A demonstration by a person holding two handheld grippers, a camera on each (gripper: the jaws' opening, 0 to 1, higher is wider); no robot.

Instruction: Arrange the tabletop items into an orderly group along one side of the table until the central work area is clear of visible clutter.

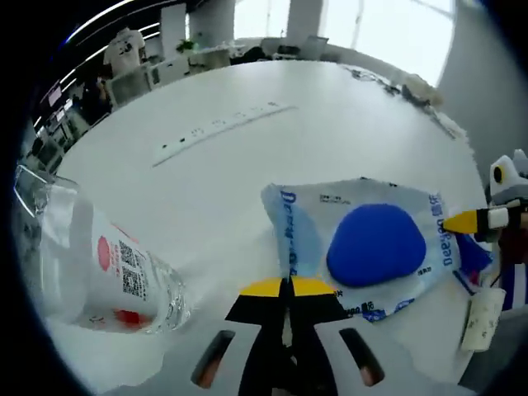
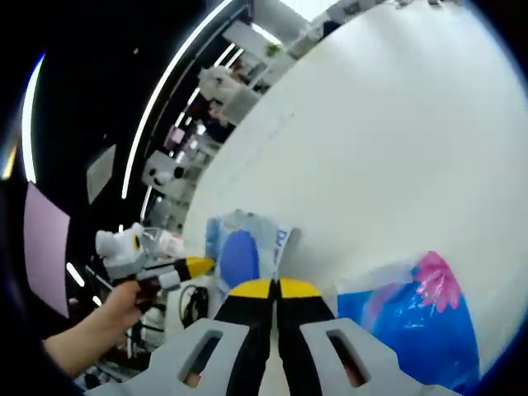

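The left gripper (image 1: pixel 290 287) sits low over the white table (image 1: pixel 272 157), its yellow-tipped jaws pressed together. They meet right at the near edge of a clear plastic packet (image 1: pixel 363 247) printed in blue with a round blue pad inside — whether they pinch that edge or merely touch it, I cannot tell. The packet lies flat toward the near right part of the table. To the left, close to the table's near left edge, a clear plastic bottle (image 1: pixel 99 264) lies on its side, its label showing a red spot and a printed code. Farther up the table, well apart from both, a long white power strip (image 1: pixel 219 128) runs slantwise.

In the right gripper view the right gripper (image 2: pixel 275 289) also has its jaws drawn fully together with nothing between them — it points across the table (image 2: pixel 388 140), tilted steeply so the surface slopes. The same packet (image 2: pixel 243 252) lies just beyond its tips. Beside the gripper on the right rests a blue bag with a pink flower print (image 2: pixel 421 318), near the table's edge. On the left a person's hand (image 2: pixel 111 318) grips the other tool from below, wrist bent, its yellow tip reaching the packet's side.
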